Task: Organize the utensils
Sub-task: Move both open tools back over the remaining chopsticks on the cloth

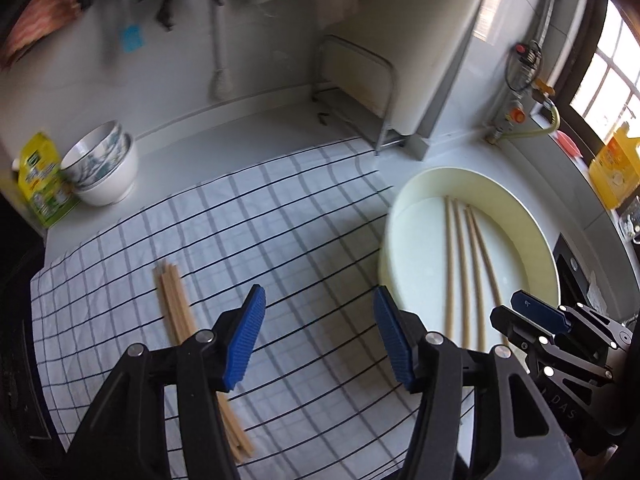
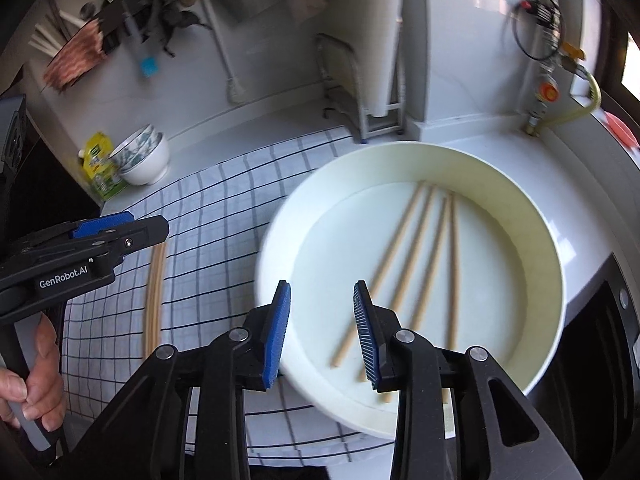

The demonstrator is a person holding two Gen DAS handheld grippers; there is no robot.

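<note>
While four chopsticks (image 2: 424, 264) lie in the white basin (image 2: 552, 248) at right of frame, your bundle of chopsticks (image 1: 176, 304) rests on the checked cloth (image 1: 280, 220), lower left. Your left gripper (image 1: 320, 336) gapes wide and empty; your right gripper (image 2: 322, 332) stands narrower, holding nothing.

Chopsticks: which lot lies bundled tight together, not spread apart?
The chopsticks on the checked cloth, pressed side by side in one bundle. Those in the round basin fan apart with gaps between.
</note>
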